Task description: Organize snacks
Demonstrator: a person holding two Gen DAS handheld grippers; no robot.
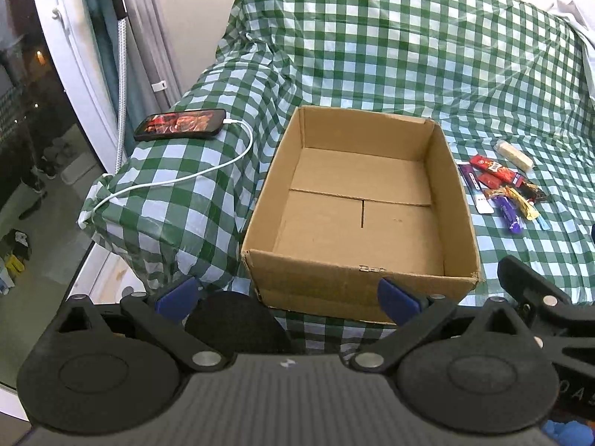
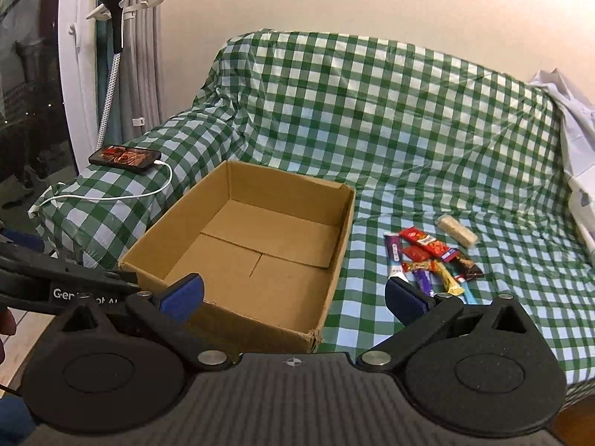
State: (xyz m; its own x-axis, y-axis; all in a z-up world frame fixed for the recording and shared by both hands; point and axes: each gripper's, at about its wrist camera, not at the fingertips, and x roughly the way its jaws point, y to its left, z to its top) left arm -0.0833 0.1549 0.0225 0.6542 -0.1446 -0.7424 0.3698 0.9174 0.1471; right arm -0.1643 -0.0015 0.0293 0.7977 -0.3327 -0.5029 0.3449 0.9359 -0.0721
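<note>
An empty brown cardboard box [image 1: 349,290] [image 2: 156,245] sits open on a sofa covered in green checked cloth. To its right lies a small heap of snacks [image 1: 500,187] [image 2: 431,260]: red, purple and gold wrappers, with a pale bar [image 1: 515,155] [image 2: 457,231] a little farther back. My left gripper [image 1: 288,297] is open in front of the box's near wall, nothing between its blue pads. My right gripper [image 2: 293,295] is open too, over the box's near right corner, its right fingertip [image 2: 405,299] just short of the snacks.
A phone [image 1: 181,125] [image 2: 125,158] with a lit screen lies on the sofa arm at left, its white charging cable [image 1: 208,171] trailing down. A garment steamer [image 2: 111,37] stands by the window behind. White cloth [image 2: 572,111] hangs over the sofa's right end.
</note>
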